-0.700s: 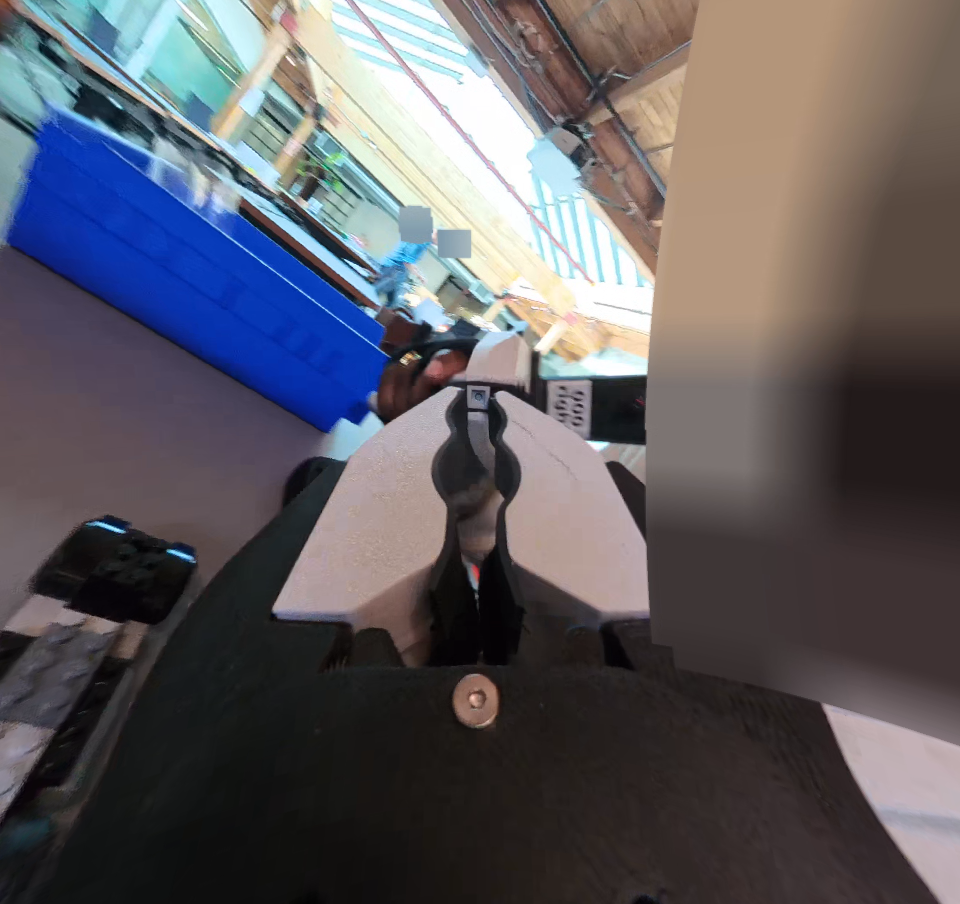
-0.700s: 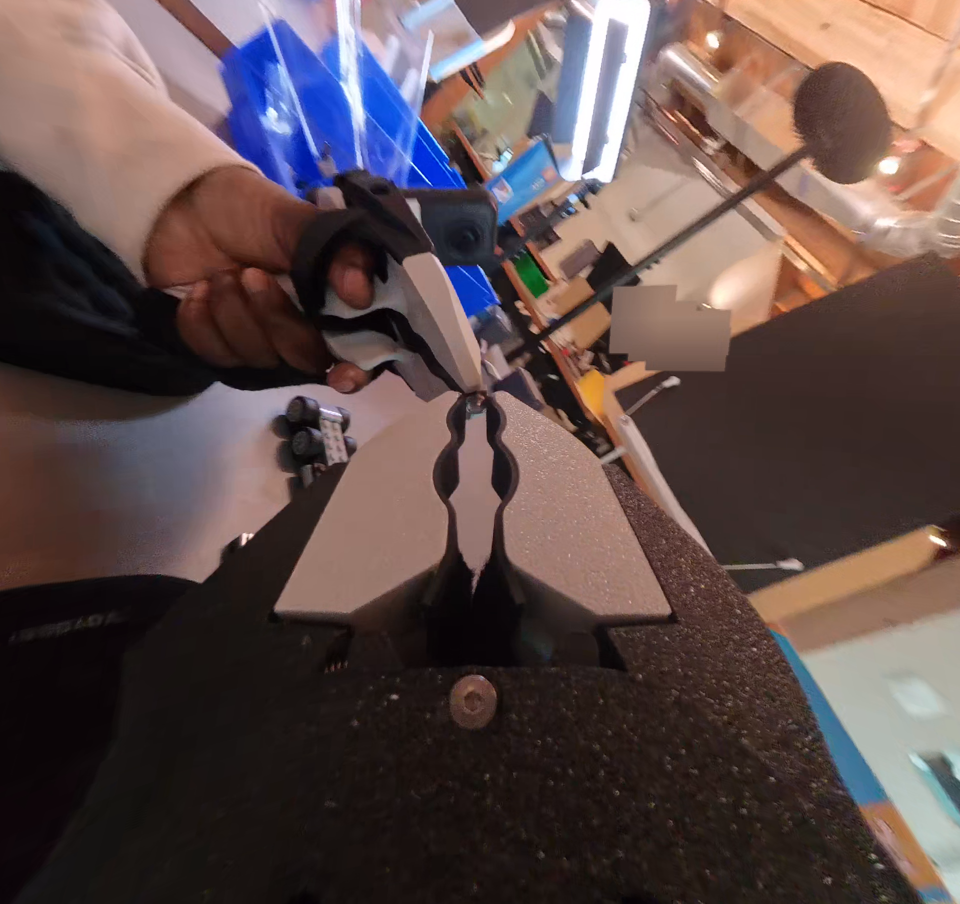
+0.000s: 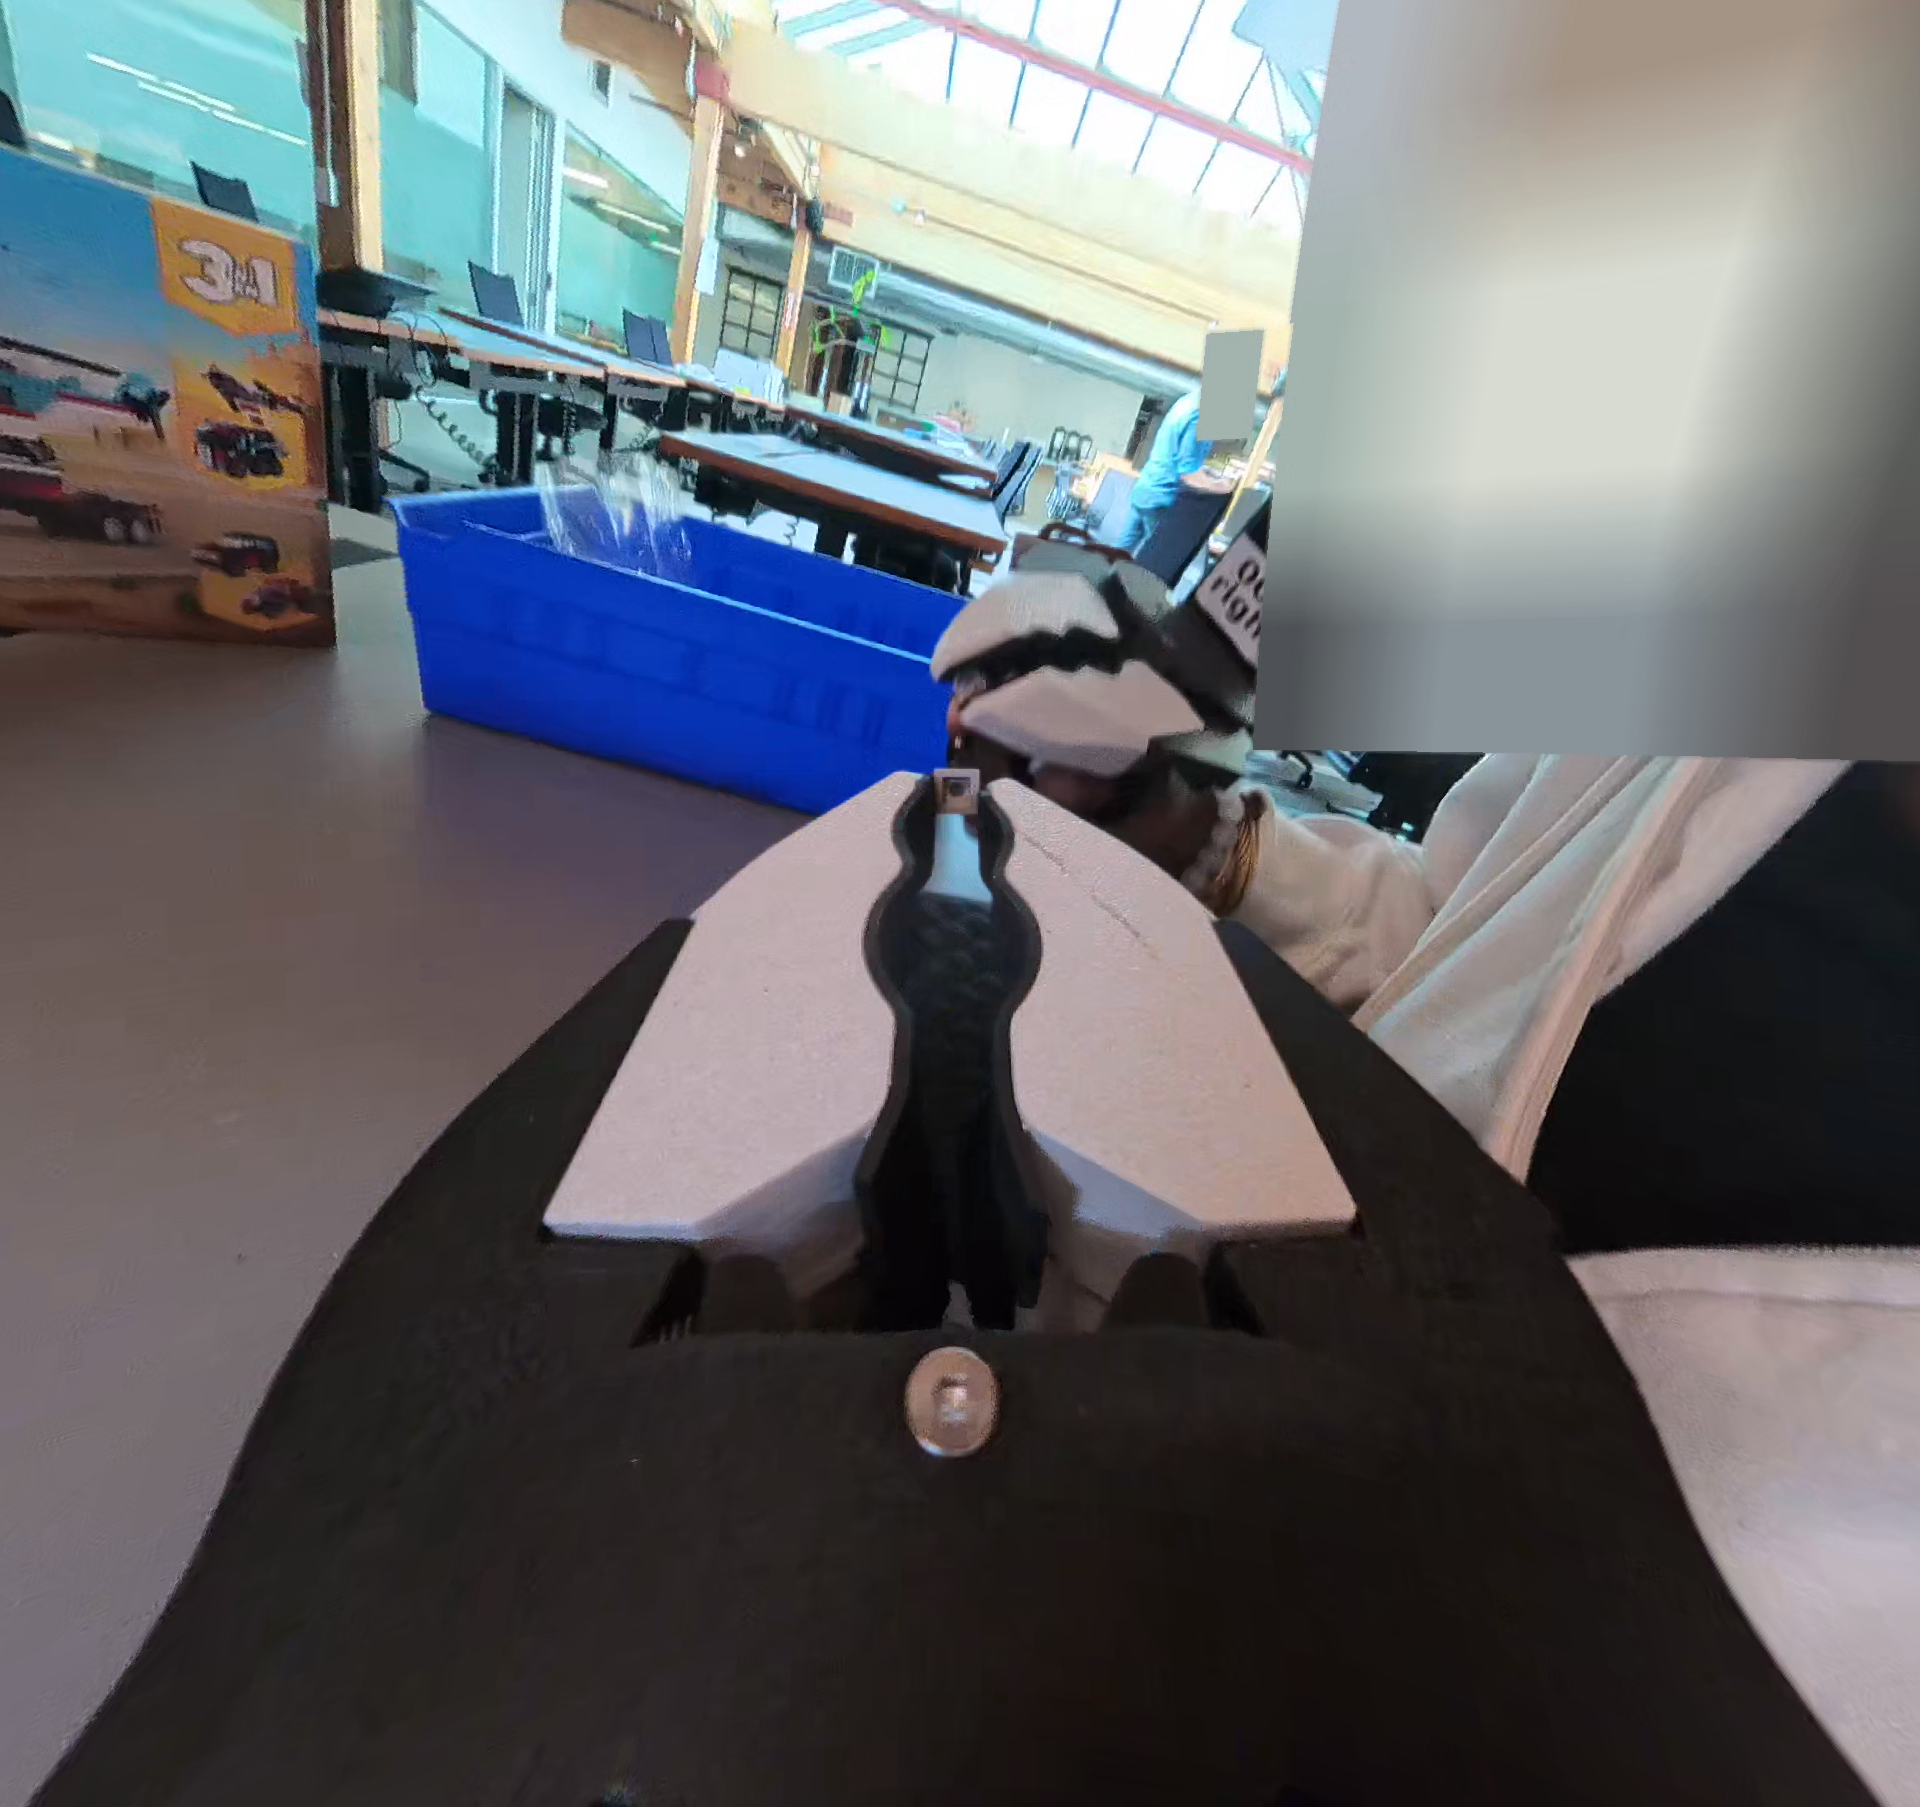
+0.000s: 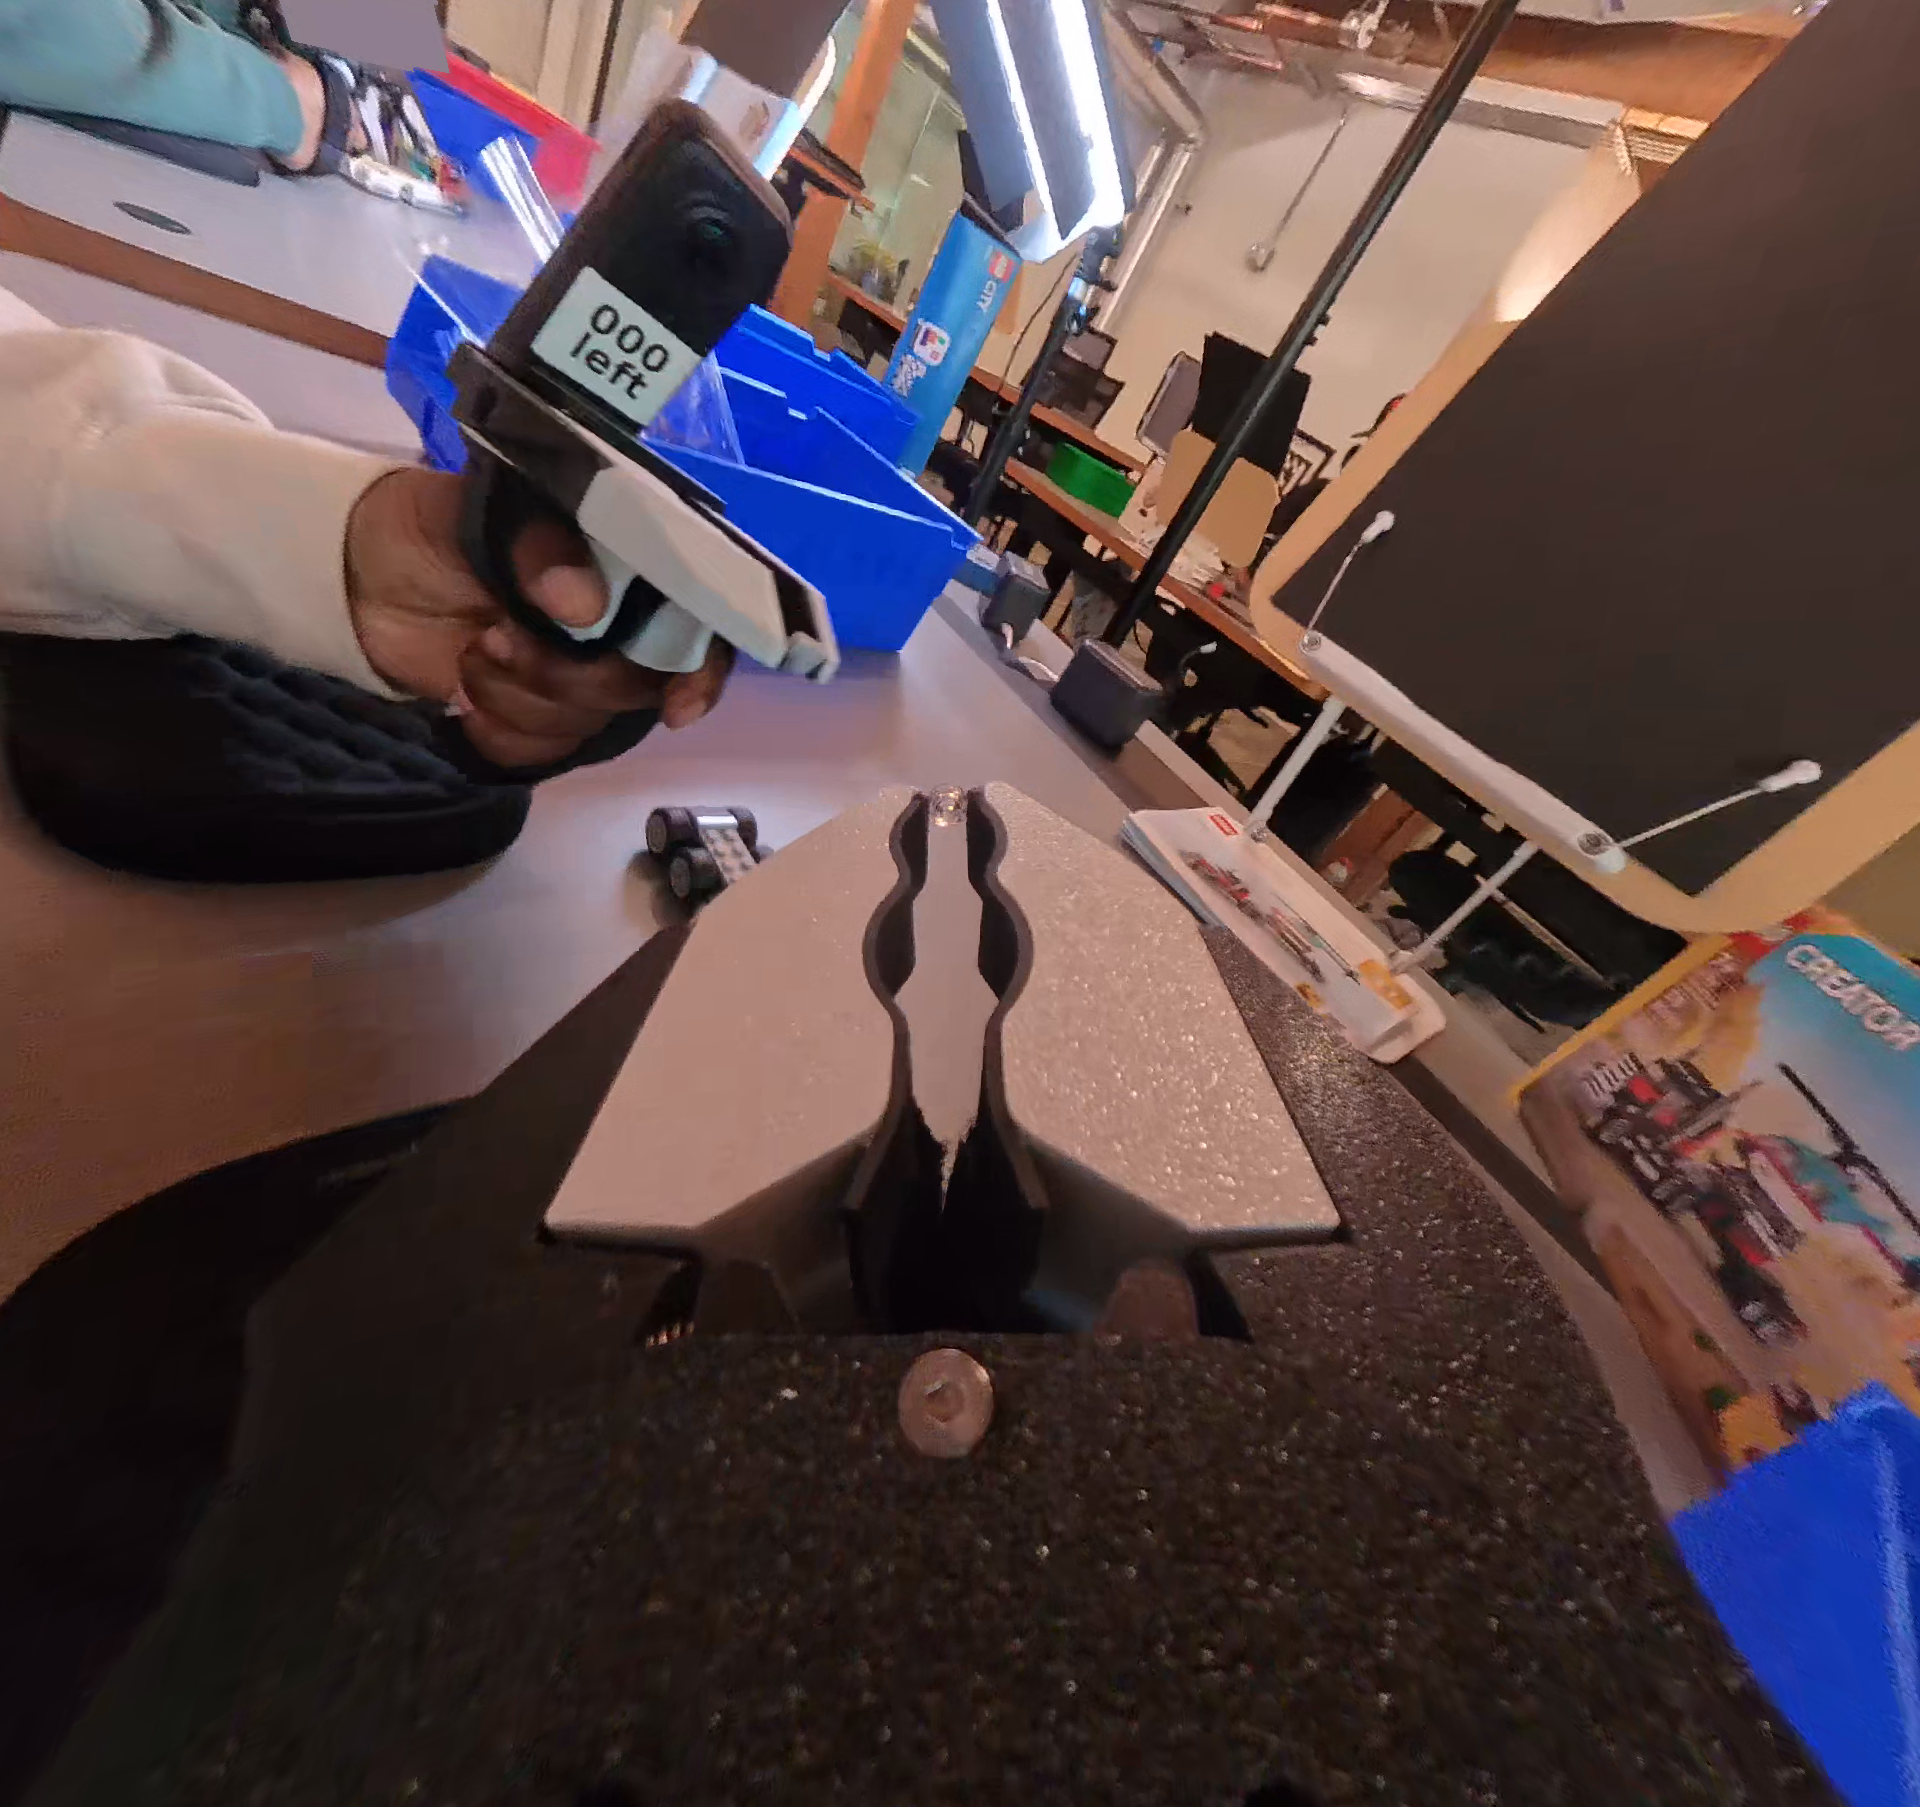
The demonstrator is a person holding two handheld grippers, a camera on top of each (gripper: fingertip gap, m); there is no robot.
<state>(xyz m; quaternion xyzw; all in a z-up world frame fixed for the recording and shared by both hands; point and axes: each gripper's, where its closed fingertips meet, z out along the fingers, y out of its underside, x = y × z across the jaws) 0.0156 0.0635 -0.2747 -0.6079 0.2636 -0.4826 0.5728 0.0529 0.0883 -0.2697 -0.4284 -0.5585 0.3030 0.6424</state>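
Two small pieces sit pinched at my fingertips, one in each hand. My left gripper [image 3: 957,789] is clamped on a small light-grey brick [image 3: 957,791], its square end with a round hole facing me right at the tips, both pads pressed to its sides. Its long axis runs back along my fingers toward the camera. My right gripper [image 4: 947,803] is closed on a tiny clear round stud [image 4: 947,805], caught between the very tips of the pads, too small and round for me to tell which way it points.

From the right wrist view I see my left hand [image 4: 488,614] gripping the left tool above the grey table [image 4: 883,718], with a white label on its camera block. On the table just left of my right fingers lies a little wheeled brick chassis [image 4: 701,845], studs up, lying aslant. Beyond it stands a blue bin [image 4: 831,510]. To the right lie an instruction booklet [image 4: 1278,916] and a printed toy-set box [image 4: 1745,1165] bearing a brand word and truck pictures. In the left wrist view another printed box [image 3: 156,427] stands upright beside a blue bin [image 3: 665,656].
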